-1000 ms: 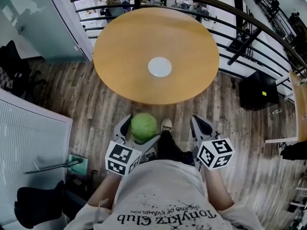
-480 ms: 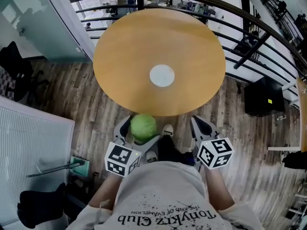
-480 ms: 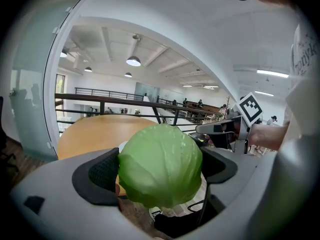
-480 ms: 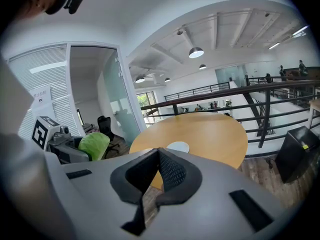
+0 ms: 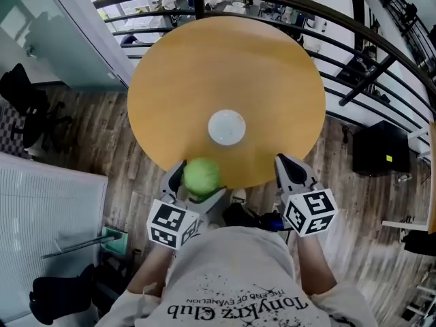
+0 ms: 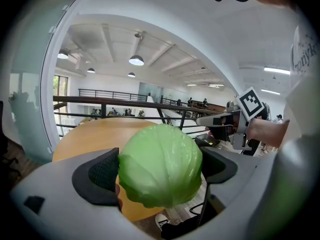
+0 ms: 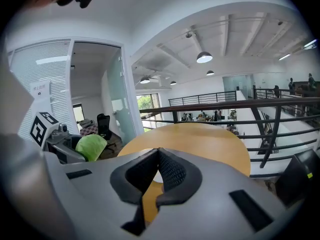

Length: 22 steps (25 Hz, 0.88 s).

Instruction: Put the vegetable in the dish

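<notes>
The left gripper (image 5: 196,184) squeezes the green cabbage (image 6: 160,164) between its two jaws. The right gripper (image 7: 159,170) has its jaws shut together, with nothing in them. Just under the left jaws is the near edge of the round table (image 5: 225,60). Farther ahead of those jaws, in the middle of the table, sits the small white dish (image 5: 227,127). To do this well, I think the cabbage should go straight forward until it is over the dish, come down low, and only then be let go. A round cabbage can roll away.
</notes>
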Motion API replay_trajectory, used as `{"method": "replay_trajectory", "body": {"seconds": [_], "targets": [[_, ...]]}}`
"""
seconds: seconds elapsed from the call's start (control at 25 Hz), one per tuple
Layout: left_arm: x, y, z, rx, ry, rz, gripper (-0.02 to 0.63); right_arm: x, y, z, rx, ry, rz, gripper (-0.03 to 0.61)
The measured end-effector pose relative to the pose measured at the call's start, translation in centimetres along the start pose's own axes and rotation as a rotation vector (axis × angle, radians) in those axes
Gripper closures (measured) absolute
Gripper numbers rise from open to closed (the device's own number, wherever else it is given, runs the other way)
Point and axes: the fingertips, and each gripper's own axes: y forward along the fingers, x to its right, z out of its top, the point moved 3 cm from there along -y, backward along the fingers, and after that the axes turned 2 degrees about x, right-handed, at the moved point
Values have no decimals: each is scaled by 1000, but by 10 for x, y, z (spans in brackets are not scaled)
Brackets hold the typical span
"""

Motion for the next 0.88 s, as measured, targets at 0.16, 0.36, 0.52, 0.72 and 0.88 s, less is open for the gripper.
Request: {"method": "replay_trajectory", "body": {"seconds": [0.16, 0.36, 0.52, 0.72, 0.88], "targets": [[-8, 23, 11, -10, -14, 24, 120, 24, 21, 9, -11, 20, 19, 563], [-17, 44, 19, -20, -27, 45, 120, 39, 41, 12, -31, 41, 56, 563], [-18, 58, 25, -27, -23, 58, 120, 48, 51, 14, -42, 38, 82, 563], [-24, 64, 27, -43, -18, 56, 120, 51, 58, 14, -51, 47, 88, 563], [-36, 68, 26, -58, -8, 43, 120, 50, 65, 13, -56, 54, 74, 562]]}}
